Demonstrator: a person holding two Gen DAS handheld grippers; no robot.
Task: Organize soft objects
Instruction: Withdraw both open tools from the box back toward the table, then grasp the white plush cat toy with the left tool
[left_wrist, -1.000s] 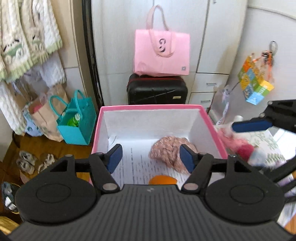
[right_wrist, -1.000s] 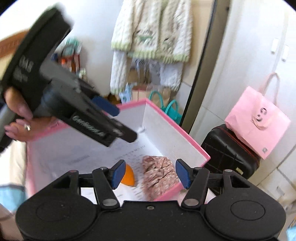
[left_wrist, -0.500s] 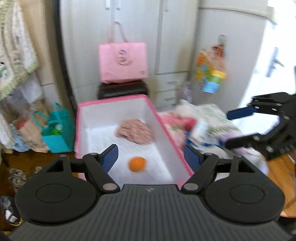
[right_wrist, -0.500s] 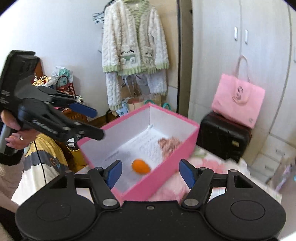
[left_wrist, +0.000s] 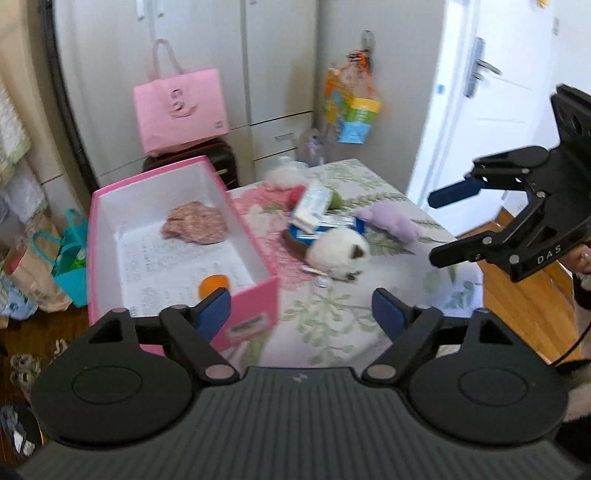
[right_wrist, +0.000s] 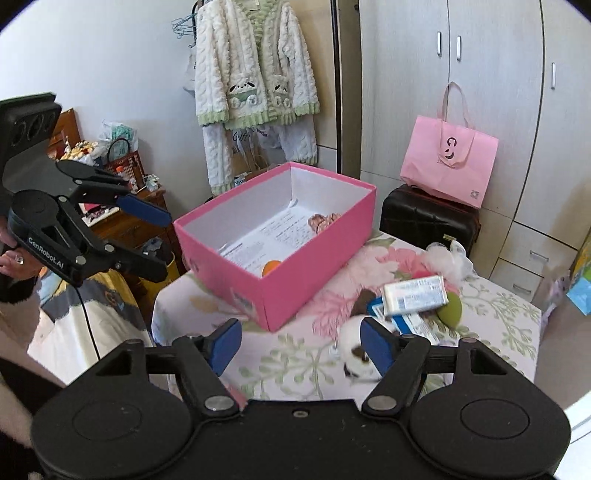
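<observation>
A pink box stands on the floral tablecloth. Inside it lie a pink patterned cloth and an orange ball. To its right sit a white plush with a brown patch, a purple plush and a green ball among packets. My left gripper hovers at the box's near right corner, its jaws opening with nothing between them. My right gripper hangs over the table's near side by the white plush, its jaws also opening and empty.
A pink tote rests on a black suitcase behind the table, in front of wardrobe doors. A fluffy jacket hangs at the back. A teal bag and paper bags stand on the floor left of the box. A white door is on the right.
Both grippers have pulled back from over the box and swung toward the table's right side. Both pairs of jaws stand wider. The cloth and orange ball stay in the box.
</observation>
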